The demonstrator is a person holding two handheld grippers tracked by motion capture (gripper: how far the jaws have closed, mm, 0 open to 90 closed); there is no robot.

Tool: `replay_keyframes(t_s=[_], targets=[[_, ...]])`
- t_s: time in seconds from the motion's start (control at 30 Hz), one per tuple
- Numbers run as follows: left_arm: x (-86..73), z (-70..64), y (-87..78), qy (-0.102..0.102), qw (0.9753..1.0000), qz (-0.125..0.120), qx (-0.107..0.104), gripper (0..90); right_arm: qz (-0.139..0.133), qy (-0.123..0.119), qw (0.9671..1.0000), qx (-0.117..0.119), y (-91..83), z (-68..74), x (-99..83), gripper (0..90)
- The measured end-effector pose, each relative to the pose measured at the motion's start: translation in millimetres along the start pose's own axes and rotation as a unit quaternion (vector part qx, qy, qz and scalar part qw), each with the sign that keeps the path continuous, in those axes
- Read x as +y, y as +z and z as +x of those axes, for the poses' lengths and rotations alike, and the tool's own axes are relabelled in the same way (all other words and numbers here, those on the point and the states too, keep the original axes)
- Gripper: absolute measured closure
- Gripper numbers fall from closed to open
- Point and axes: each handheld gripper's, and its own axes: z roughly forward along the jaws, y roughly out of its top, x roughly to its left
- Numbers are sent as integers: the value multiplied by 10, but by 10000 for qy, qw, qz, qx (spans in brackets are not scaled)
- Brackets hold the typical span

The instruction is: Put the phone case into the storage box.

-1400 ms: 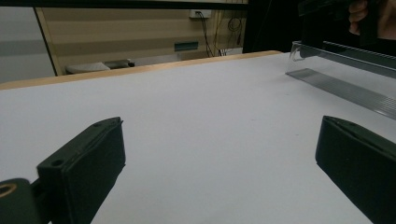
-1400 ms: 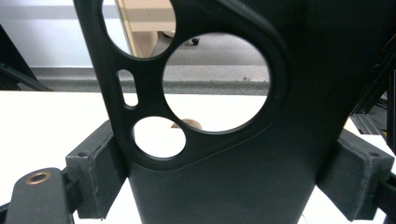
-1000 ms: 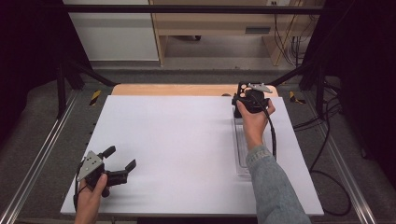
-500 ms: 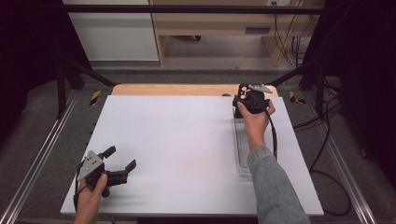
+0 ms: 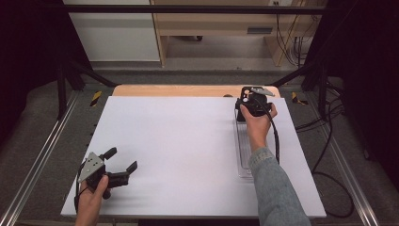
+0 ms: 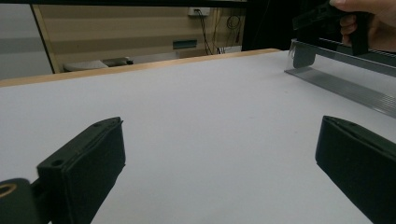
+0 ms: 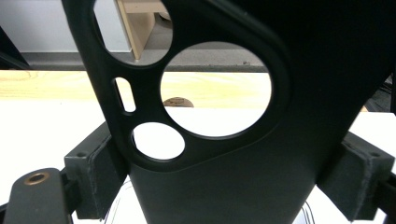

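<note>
Two grippers in play. Right gripper point(image 5: 253, 100) clamped on a flat black plastic piece with round cut-outs point(image 7: 224, 140), held upright between its jaws at the far end of a long clear plastic tray point(image 5: 243, 150). Tray's long axis running back toward the person, directly beneath and behind that gripper. Left gripper point(image 5: 123, 161) far off, jaws wide apart, holding nothing. Probably a tray placement next, hard to say.
</note>
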Motion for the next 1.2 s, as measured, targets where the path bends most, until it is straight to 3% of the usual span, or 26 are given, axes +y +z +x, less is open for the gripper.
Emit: replay_keyframes(t_s=[1.2], targets=[[4,14,-10,-33,10000,-19,21,16,80,18,10000,-34,48,-11,-47,100]])
